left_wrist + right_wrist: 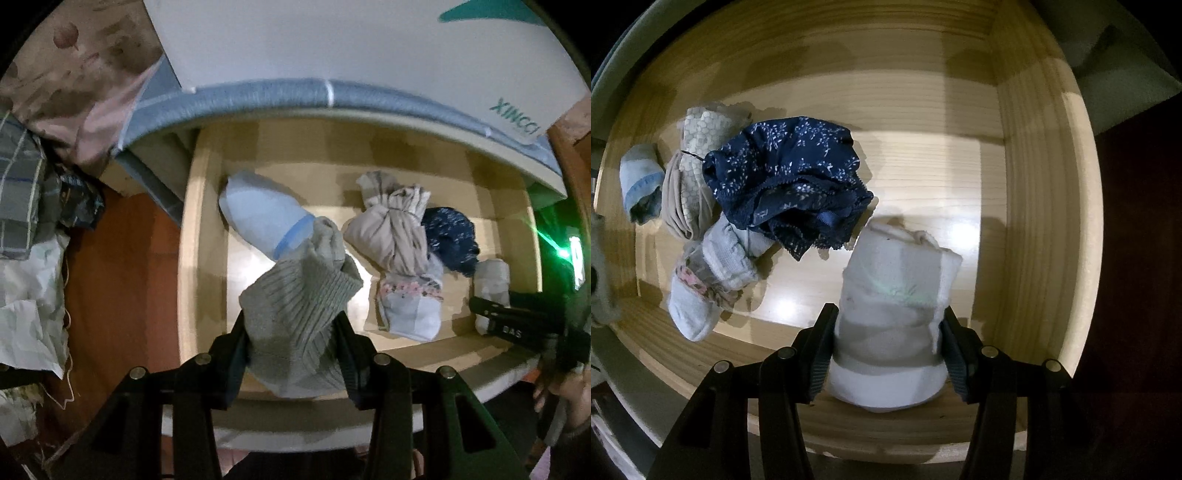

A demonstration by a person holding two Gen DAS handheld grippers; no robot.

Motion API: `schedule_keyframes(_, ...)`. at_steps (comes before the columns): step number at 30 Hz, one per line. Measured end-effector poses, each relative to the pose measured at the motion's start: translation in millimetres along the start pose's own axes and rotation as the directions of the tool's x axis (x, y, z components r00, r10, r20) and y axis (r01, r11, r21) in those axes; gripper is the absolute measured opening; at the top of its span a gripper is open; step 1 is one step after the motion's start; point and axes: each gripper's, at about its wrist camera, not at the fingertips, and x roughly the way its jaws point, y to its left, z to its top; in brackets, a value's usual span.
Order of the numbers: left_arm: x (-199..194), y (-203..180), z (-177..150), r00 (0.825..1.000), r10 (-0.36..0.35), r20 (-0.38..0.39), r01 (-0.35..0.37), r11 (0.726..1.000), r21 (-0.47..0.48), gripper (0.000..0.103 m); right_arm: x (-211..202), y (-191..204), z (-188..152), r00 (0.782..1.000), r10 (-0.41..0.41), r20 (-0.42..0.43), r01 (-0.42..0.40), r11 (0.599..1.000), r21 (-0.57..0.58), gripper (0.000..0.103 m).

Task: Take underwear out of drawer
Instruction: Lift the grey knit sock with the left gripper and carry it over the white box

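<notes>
The open wooden drawer (pixel 199 229) holds several rolled garments. My left gripper (pixel 291 325) is shut on a grey ribbed knit roll (pixel 299 306), held above the drawer's front left. My right gripper (pixel 886 321) is shut on a white and grey rolled garment (pixel 897 314) at the drawer's right front; it also shows in the left wrist view (pixel 491 284). Navy floral underwear (pixel 790 181) lies in the middle, also in the left wrist view (pixel 450 236). A beige bundle (pixel 391 229), a light blue roll (pixel 262 218) and a pale floral-banded piece (pixel 410 306) lie around it.
A mattress edge (pixel 258 96) with a white box (pixel 332 44) overhangs the drawer's back. Crumpled fabrics and bags (pixel 33 206) pile on the left over an orange-brown floor (pixel 122 277). The drawer's right wall (pixel 1034 206) stands close to my right gripper.
</notes>
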Motion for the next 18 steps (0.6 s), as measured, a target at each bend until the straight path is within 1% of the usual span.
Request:
schedule_keyframes(2,-4.9,4.2,2.9,1.000,-0.002,0.021,0.002,1.000,0.011,0.044,0.3,0.5,-0.4,1.000,-0.007,0.001,0.007,1.000,0.001,0.051)
schedule_keyframes(8,-41.3,6.8,2.5,0.996,-0.015,0.090,0.012,0.999,0.029,0.044,3.0,3.4,-1.2,1.000,-0.018,0.000,0.018,1.000,-0.001,0.049)
schedule_keyframes(11,-61.4,7.9,2.5,0.991,-0.016,0.133,0.011,0.999,0.040,0.044,3.5,4.0,-1.3,1.000,-0.026,0.000,0.026,1.000,0.002,0.048)
schedule_keyframes(15,-93.7,12.8,4.4,0.979,-0.001,0.202,-0.011,0.998,0.057,0.044,3.5,2.9,-1.5,1.000,-0.031,0.001,0.031,1.000,0.000,0.047)
schedule_keyframes(18,-116.1,20.2,10.0,0.969,-0.006,0.246,-0.006,0.999,0.050,0.044,2.3,3.4,-1.2,1.000,-0.030,0.001,0.030,1.000,0.001,0.047)
